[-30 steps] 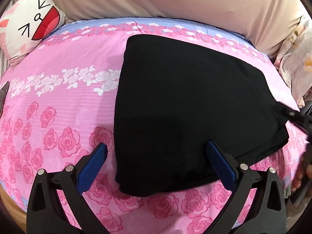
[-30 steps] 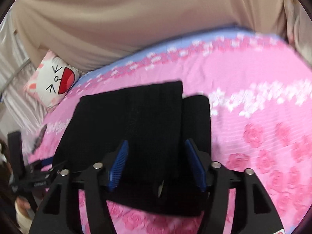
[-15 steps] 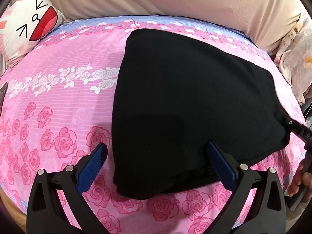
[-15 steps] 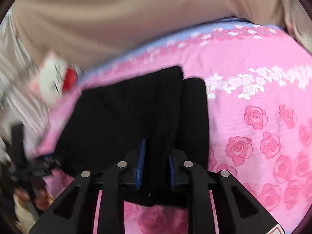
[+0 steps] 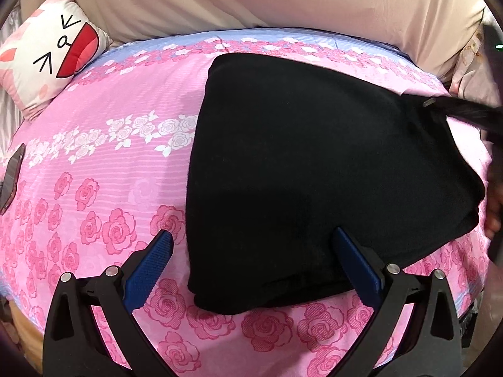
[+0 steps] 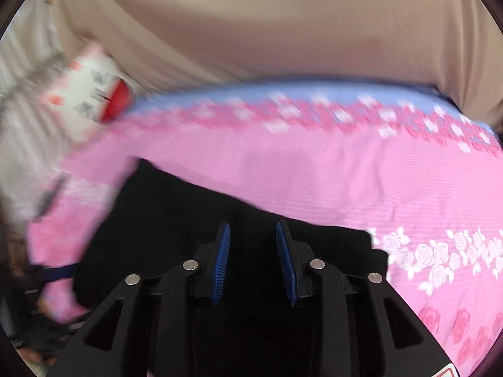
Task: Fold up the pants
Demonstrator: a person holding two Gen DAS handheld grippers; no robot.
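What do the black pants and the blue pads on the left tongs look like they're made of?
Black pants: a soft matte knit, maybe fleece or cotton jersey; no sheen, rounded thick folded edges, faint fuzz along the border. Blue pads on the left tongs: probably rubber or soft plastic, with a fine ribbed grip texture, set on smooth black plastic-looking arms.

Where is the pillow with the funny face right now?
In the left wrist view the face pillow sits at the top left, on the far corner of the pink flowery bedsheet, left of the black pants.

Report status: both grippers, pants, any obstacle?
Left gripper open, over pants. Right gripper part open, grip unclear. Phone at sheet edge, apart.
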